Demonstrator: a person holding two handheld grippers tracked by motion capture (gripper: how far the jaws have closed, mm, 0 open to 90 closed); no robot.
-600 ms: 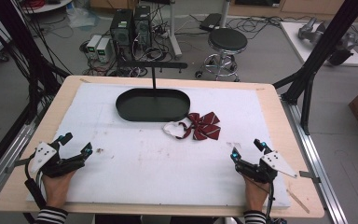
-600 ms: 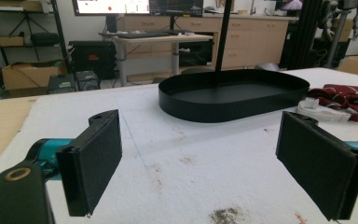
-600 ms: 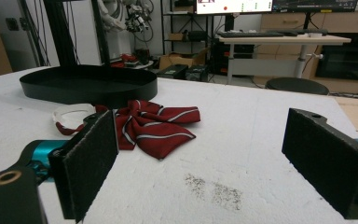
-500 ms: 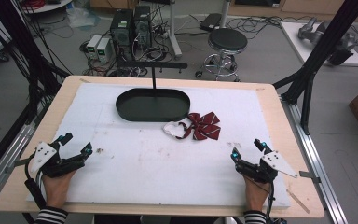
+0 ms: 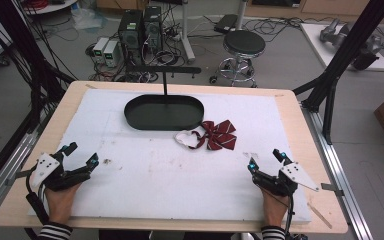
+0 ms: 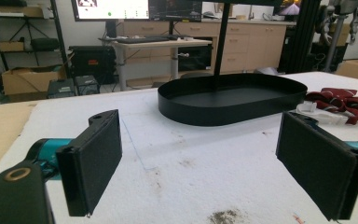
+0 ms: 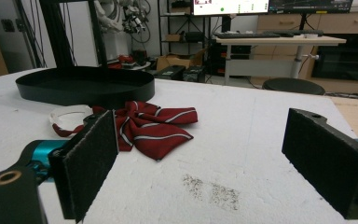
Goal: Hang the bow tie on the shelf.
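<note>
Left tongs [image 5: 78, 156], right tongs [image 5: 265, 159] — jaws wide apart, empty, near bench [image 5: 150, 170] front edge. Red striped bow [image 5: 219, 134] beside black oval tray [image 5: 163, 112] (white strap touching rim). Risk — single-layer pinch; bow slips, strap snags tray.

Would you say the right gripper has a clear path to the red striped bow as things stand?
Probably yes: the right gripper is open, and bare white table lies between it and the bow.

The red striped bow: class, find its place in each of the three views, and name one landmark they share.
High view: red striped bow, centre, right of the black oval tray.
Left gripper view: far right edge, beyond the tray.
Right gripper view: left of centre, before the tray.
Shared landmark: the tray.
</note>
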